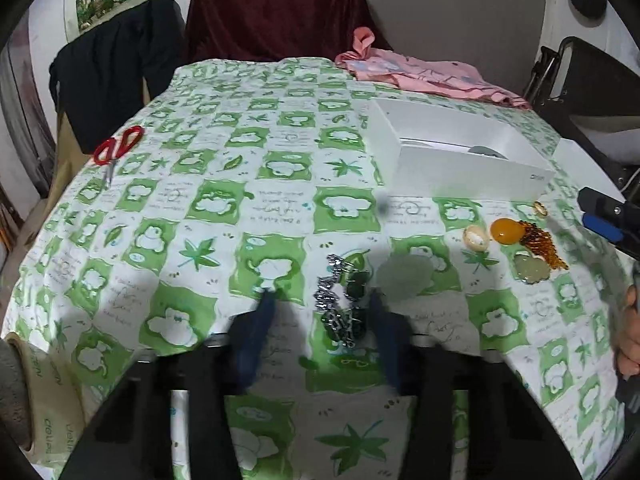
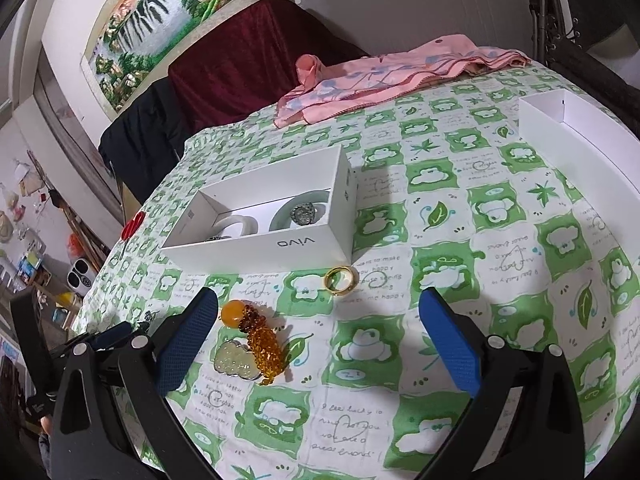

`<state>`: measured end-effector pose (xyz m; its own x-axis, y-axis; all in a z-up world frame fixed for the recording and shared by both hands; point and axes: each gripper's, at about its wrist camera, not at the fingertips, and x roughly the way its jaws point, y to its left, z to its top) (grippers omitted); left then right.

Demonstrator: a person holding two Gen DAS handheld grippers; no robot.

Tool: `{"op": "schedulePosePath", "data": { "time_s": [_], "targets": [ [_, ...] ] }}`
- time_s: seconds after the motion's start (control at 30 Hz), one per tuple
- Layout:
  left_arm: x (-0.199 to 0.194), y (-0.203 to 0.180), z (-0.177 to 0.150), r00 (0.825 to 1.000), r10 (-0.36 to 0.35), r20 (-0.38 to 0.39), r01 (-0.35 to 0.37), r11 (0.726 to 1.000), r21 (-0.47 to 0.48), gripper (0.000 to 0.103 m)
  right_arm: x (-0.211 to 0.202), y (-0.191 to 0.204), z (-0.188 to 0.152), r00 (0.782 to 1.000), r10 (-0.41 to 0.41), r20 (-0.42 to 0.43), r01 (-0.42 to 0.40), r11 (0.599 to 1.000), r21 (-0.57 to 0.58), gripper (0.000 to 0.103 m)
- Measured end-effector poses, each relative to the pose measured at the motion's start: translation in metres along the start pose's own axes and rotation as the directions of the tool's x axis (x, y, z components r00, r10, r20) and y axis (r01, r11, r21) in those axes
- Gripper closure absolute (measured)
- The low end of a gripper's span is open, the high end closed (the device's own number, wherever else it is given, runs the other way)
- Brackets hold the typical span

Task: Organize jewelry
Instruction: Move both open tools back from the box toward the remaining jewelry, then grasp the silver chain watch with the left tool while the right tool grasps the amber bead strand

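A: So why is the left gripper (image 1: pixel 320 300) sitting low over that chain (image 1: pixel 338 300)?

B: Its jaws are straddling the silvery, dark-beaded links, blurred, not visibly pinching yet; likely lining up a pickup.

A: And the right gripper (image 2: pixel 318 312)?

B: Its jaws are gaping, empty, hanging above the counter (image 2: pixel 500 240). Beyond them, a smooth gold ring (image 2: pixel 340 279) is lying just before the white cardboard box (image 2: pixel 256 244), which is already holding pieces.

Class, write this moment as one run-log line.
left gripper open, astride silver chain | right gripper open, near gold ring | white box holds some pieces
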<state>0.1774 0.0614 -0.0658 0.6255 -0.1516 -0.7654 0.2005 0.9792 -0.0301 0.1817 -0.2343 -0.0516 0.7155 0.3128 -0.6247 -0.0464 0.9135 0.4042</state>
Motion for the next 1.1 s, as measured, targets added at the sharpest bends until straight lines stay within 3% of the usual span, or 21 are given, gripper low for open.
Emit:
{"op": "schedulePosePath", "data": {
  "time_s": [0.03,0.07,0.3,0.47,0.6,0.73,0.83,0.9,0.97,1.1],
  "targets": [
    [-0.001,-0.001,-0.001,1.0,-0.004,0.006,0.004,1.0,0.003,0.081,0.0,0.001,0.0,1.0,0.005,-0.002,-0.005,1.0,-0.007,0.007],
    [-0.002,-0.001,-0.001,1.0,-0.017,0.01,0.017,1.0,0.001,0.083,-0.001,0.002,0.0,1.0,0.008,-0.003,-0.008,1.0,-0.013,0.007],
    [-0.011,0.01,-0.002,0.998,-0.033,0.051,0.037,0.997,-0.065,0.083,0.003,0.019,-0.008,0.996,0.059,-0.061,-0.065,0.992,-0.107,0.038],
    [-0.012,0.013,-0.001,0.997,-0.036,0.062,0.04,0.997,-0.073,0.083,0.002,0.041,-0.023,0.995,0.049,-0.086,-0.068,0.971,-0.228,0.04],
    [-0.012,0.015,-0.001,0.997,-0.044,0.064,0.049,0.995,-0.083,0.083,0.008,0.057,-0.035,0.995,-0.01,-0.104,-0.025,0.945,-0.325,0.04],
    [-0.013,0.012,-0.001,0.997,-0.04,0.064,0.045,0.996,-0.072,0.083,0.011,0.057,-0.033,0.995,-0.019,-0.099,-0.015,0.944,-0.329,0.043],
    [-0.012,0.009,-0.001,0.997,-0.038,0.061,0.042,0.997,-0.064,0.083,0.019,0.056,-0.028,0.994,-0.03,-0.11,-0.007,0.949,-0.317,0.06],
    [-0.012,0.009,-0.002,0.997,-0.037,0.062,0.041,0.997,-0.063,0.083,0.032,0.055,-0.024,0.987,-0.032,-0.155,-0.018,0.95,-0.311,0.079],
    [-0.012,0.009,-0.002,0.997,-0.038,0.062,0.042,0.997,-0.065,0.083,0.034,0.054,-0.023,0.986,-0.021,-0.164,-0.03,0.953,-0.301,0.085],
    [-0.013,0.01,-0.001,0.997,-0.04,0.069,0.045,0.997,-0.069,0.083,0.023,0.049,-0.023,0.992,-0.009,-0.123,-0.026,0.96,-0.278,0.086]
  ]
}}
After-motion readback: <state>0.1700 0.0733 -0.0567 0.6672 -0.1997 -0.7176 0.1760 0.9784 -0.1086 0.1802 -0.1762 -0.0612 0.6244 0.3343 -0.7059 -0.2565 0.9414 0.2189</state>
